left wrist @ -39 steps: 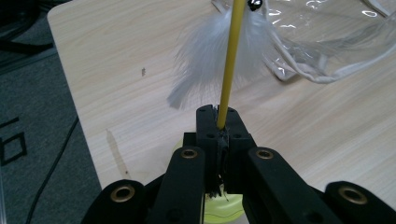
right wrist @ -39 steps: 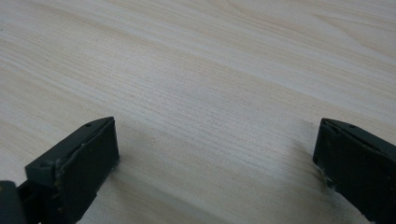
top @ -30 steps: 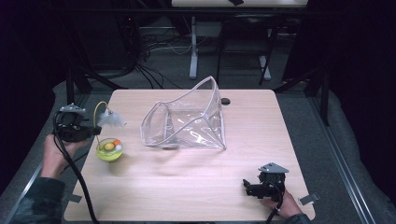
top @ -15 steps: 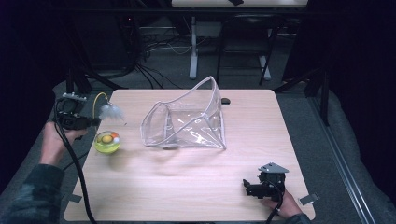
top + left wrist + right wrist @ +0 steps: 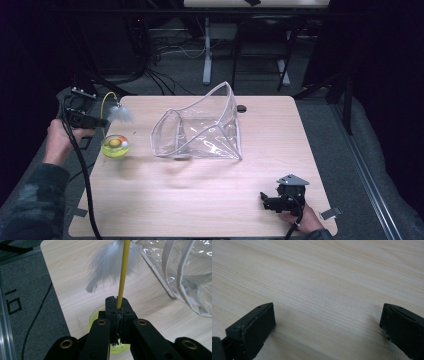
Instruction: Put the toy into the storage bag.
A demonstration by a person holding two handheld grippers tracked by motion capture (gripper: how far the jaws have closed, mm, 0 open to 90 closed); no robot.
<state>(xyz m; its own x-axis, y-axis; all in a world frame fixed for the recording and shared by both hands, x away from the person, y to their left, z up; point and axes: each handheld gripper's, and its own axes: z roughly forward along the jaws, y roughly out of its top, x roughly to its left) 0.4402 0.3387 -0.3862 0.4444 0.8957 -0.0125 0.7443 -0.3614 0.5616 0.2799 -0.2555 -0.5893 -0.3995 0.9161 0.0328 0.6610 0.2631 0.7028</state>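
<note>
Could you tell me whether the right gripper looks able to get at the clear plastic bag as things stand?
Probably yes: the right gripper is open, holds nothing, and bare table lies between it and the clear bag, with nothing in the way.

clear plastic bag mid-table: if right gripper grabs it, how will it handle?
The clear bag is probably light and floppy: thin see-through film, creased and glinting. Its white piped edge holds one side up, so it may keep some shape yet sag or collapse when lifted by one corner. Pushed, it likely slides and buckles on the smooth wooden table rather than tipping.
</note>
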